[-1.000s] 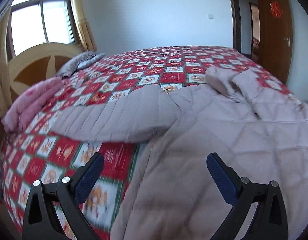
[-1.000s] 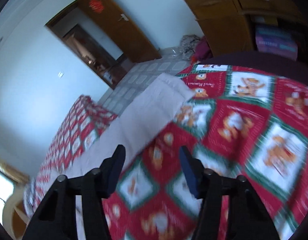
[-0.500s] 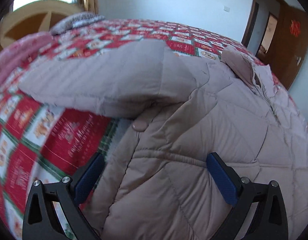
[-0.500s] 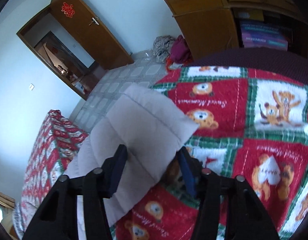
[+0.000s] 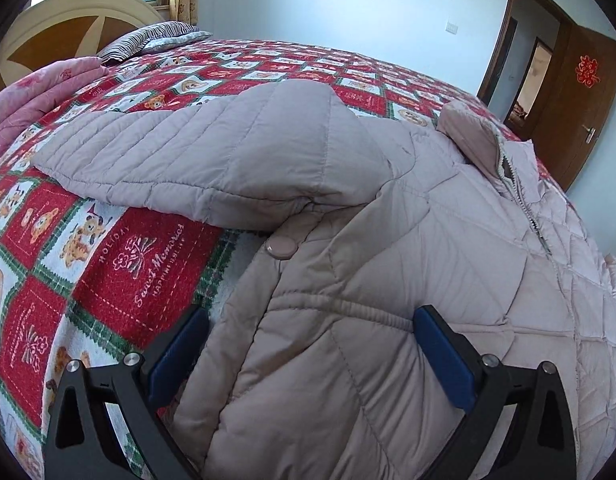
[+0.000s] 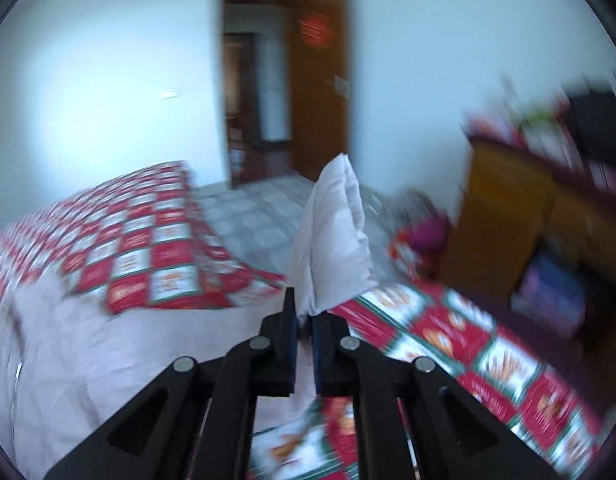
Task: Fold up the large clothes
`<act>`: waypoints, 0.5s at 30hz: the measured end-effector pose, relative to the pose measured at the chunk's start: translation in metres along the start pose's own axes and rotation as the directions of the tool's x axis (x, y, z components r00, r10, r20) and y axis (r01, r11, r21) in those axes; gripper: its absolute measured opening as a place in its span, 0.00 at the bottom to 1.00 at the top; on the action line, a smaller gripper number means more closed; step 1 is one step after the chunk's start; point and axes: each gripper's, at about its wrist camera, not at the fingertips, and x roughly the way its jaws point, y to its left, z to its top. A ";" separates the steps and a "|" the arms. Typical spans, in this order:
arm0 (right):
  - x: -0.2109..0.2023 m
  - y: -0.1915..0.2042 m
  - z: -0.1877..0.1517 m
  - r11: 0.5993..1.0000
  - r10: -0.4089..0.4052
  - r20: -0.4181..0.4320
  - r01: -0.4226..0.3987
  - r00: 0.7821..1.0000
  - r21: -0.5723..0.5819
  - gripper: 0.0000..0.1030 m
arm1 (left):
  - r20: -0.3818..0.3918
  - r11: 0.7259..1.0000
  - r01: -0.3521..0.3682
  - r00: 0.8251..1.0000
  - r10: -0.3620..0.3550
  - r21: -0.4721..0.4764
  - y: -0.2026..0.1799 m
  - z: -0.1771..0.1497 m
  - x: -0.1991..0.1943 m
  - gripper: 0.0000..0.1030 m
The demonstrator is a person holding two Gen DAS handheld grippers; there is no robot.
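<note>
- Left wrist view: looks down on a puffy beige quilted jacket (image 5: pixel 407 280) spread flat over a bed (image 5: pixel 120 264) with a red, white and green bear-print blanket.
- Left hand-held gripper (image 5: pixel 311 352) sits wide apart and released, blue pads straddling the jacket's side edge near the lower body; near pad down by the blanket, far pad on top of the quilting, not pinching anything.
- One sleeve (image 5: pixel 212 160) lies stretched out sideways across the blanket, cuff end pointing toward the headboard side.
- Round snap button (image 5: pixel 281 246) shows just under the armpit; collar (image 5: pixel 473 138) and zipper (image 5: pixel 523 204) face up farther along.
- Folded pink quilt (image 5: pixel 36 96) and a striped pillow (image 5: pixel 152 40) rest up by the wooden headboard (image 5: pixel 68 28), well apart from the jacket.
- Open brown door (image 5: pixel 575 92) with a red decoration off to the far side.
- Right wrist view (pretty blurry): right hand-held gripper (image 6: pixel 304 330) clenched tight on the other sleeve's end (image 6: pixel 335 240), fabric sticking up out of the pads, lifted off the blanket.
- Rest of the jacket's body (image 6: pixel 88 344) lies low on the bed beside it.
- Wooden cabinet (image 6: pixel 519 220) over by the wall, too smeared to make out details.
</note>
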 end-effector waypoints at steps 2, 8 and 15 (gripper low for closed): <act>-0.019 0.045 0.005 0.995 0.060 0.017 -0.059 0.998 -0.075 0.08 | 0.000 1.000 0.015 1.000 -0.015 -0.004 0.002 -0.001 -0.002 0.99; -0.057 0.166 0.001 0.943 0.281 -0.022 -0.281 0.959 -0.181 0.08 | -0.010 0.997 -0.059 0.998 0.060 0.054 0.004 0.000 -0.023 0.99; -0.075 0.282 -0.033 0.844 0.458 -0.090 -0.464 0.885 -0.268 0.08 | 0.093 0.986 -0.148 0.986 0.141 0.080 0.031 -0.010 -0.038 0.99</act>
